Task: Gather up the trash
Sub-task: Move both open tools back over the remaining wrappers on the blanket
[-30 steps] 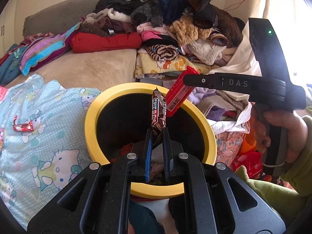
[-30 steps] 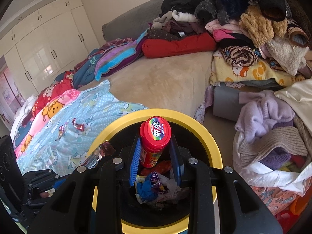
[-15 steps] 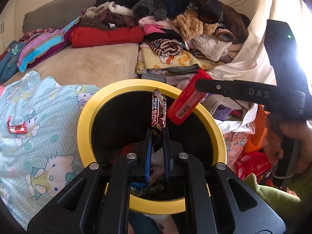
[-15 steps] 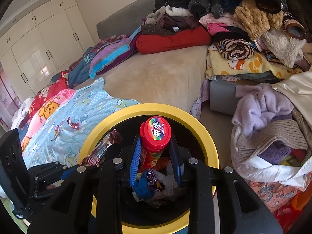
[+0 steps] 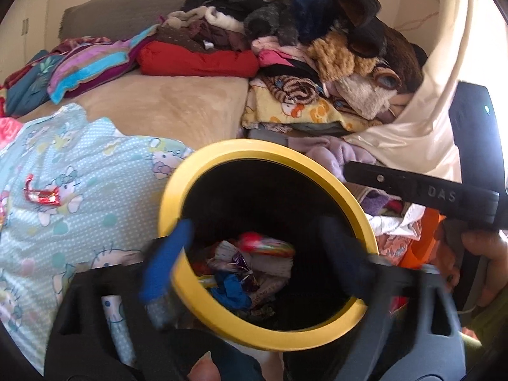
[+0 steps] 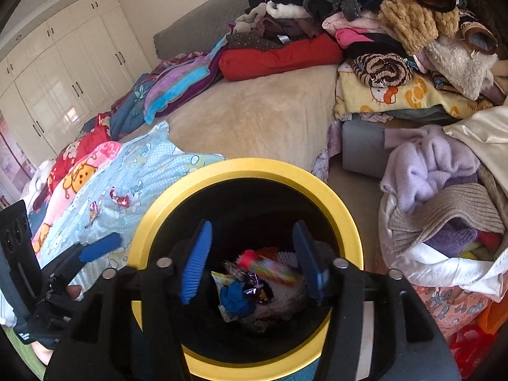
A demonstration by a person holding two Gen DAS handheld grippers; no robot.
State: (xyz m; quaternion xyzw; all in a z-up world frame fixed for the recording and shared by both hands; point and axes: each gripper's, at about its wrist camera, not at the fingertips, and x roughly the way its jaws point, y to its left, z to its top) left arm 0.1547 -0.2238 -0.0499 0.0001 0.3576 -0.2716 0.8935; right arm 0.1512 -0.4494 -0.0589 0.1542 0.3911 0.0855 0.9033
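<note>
Over the yellow-rimmed bin (image 6: 343,209), right gripper (image 6: 250,260) and left gripper (image 5: 254,254) are both opening, empty-jawed, with the red-capped tube (image 6: 266,266) below on the trash pile.

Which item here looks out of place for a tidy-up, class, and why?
A red sweet wrapper lies loose on the blue cartoon-print quilt, left of the yellow-rimmed bin, while other rubbish is already inside. A smaller wrapper lies near it.

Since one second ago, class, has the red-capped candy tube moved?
Yes. The red-capped candy tube dropped from between the right gripper fingers, into the yellow-rimmed black bin.
</note>
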